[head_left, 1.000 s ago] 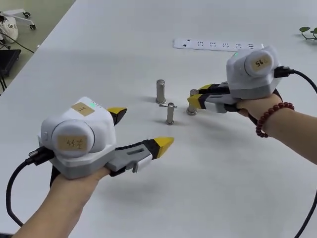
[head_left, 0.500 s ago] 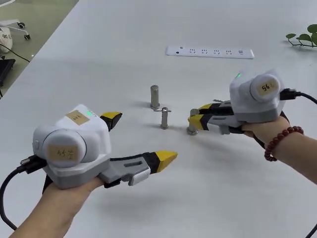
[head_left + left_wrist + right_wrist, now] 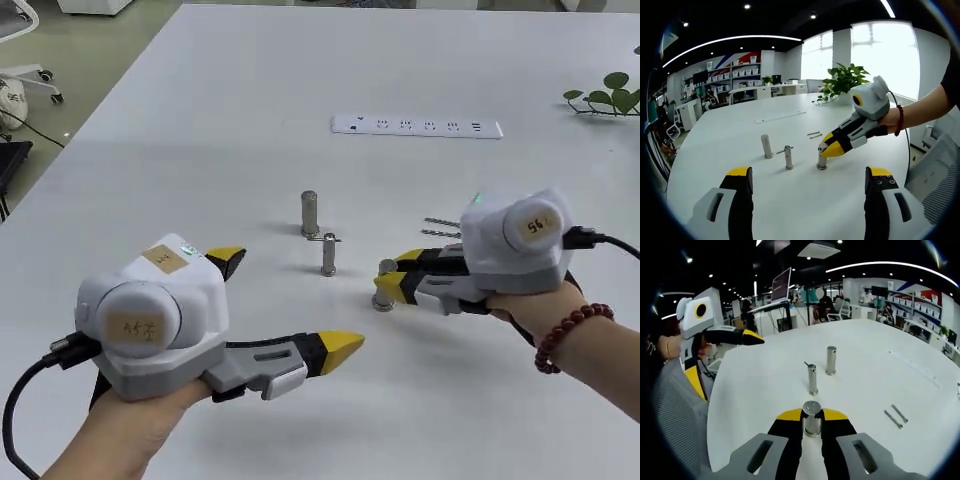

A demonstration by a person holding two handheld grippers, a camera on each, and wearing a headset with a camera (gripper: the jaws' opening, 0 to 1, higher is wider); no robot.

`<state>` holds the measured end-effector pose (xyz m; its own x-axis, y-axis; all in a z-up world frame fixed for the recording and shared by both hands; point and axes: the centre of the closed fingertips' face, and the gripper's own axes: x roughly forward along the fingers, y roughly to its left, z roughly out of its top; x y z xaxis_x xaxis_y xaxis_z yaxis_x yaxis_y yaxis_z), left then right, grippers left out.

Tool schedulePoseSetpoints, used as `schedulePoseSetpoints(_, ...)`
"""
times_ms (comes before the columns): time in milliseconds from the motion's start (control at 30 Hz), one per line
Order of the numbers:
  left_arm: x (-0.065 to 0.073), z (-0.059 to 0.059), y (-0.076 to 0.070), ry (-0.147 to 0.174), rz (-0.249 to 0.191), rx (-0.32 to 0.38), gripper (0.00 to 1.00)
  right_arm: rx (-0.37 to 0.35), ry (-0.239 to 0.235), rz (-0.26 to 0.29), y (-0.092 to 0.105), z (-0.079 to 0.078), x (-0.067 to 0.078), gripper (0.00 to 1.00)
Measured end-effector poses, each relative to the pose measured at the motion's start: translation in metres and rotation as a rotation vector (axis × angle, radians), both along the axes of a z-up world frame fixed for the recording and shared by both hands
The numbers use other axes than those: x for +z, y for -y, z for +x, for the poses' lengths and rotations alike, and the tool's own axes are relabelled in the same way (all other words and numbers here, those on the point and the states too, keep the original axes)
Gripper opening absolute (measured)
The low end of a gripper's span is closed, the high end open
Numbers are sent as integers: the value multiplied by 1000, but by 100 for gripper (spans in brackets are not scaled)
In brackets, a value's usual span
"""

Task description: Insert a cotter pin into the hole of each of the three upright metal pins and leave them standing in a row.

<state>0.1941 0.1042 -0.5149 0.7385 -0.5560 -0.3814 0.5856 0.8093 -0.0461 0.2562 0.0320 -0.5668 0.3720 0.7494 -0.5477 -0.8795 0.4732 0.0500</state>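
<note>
Three short metal pins stand on the white table. The far pin [image 3: 309,213] is bare. The middle pin [image 3: 328,254] has a cotter pin through its top. My right gripper [image 3: 385,286] is shut on the third pin [image 3: 812,422], which stands upright between the yellow tips, to the right of and nearer than the middle pin [image 3: 812,379]. My left gripper [image 3: 287,302] hovers open and holds nothing, near the front left, with its jaws wide apart. In the left gripper view the three pins stand in a loose line, with the gripped pin [image 3: 822,157] at the right.
Two loose cotter pins [image 3: 440,228] lie on the table behind the right gripper. A white power strip [image 3: 416,126] lies farther back. A potted plant [image 3: 605,100] sits at the far right edge. The table edge runs along the left.
The right gripper has drawn its pin toward the near side, from beside the middle pin to nearer and right of it. The head camera has shifted. The left gripper stays open.
</note>
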Motion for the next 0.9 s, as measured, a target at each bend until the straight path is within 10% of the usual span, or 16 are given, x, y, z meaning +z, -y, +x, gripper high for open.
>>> schedulePoseSetpoints(900, 0, -8, -4, -10, 10, 10, 93, 84, -23, -32, 21, -23, 13, 21)
